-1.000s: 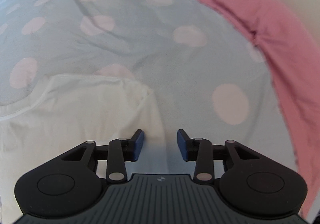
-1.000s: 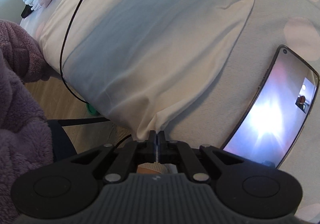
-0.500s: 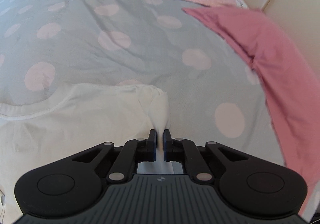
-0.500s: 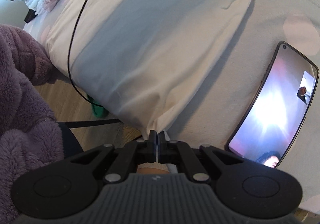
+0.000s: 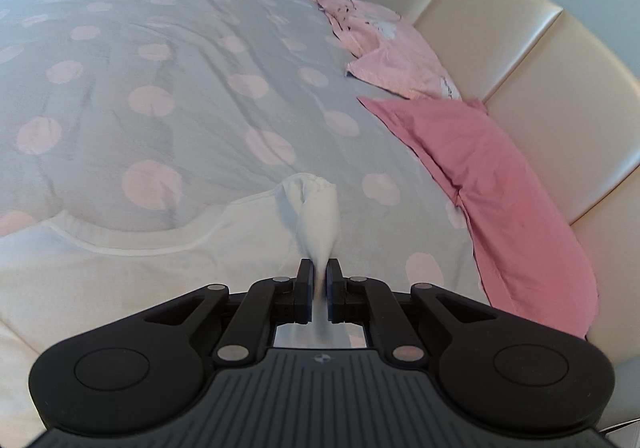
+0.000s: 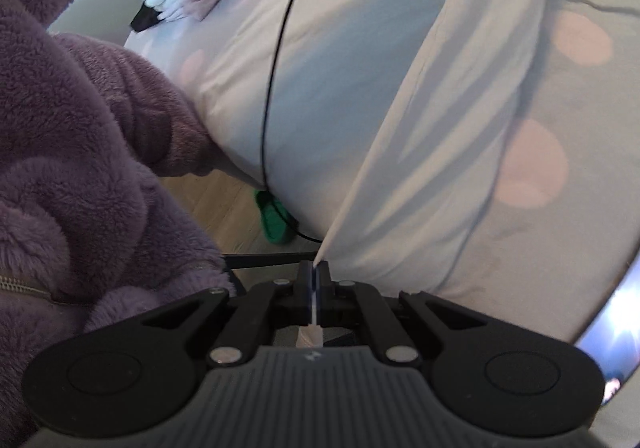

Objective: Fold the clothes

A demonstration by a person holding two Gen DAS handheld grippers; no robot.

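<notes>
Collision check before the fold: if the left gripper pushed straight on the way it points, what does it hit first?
The left gripper is shut on the cream garment. The bunched fabric rising from its jaws lies first in line; past that, probably the dotted grey duvet, though depth is unclear.

Your left tongs [image 5: 319, 280] now clamped on the cream garment's [image 5: 120, 280] corner, lifted off the bed [image 5: 180, 87], your right tongs [image 6: 315, 280] apparently raised too, fabric taut.
</notes>
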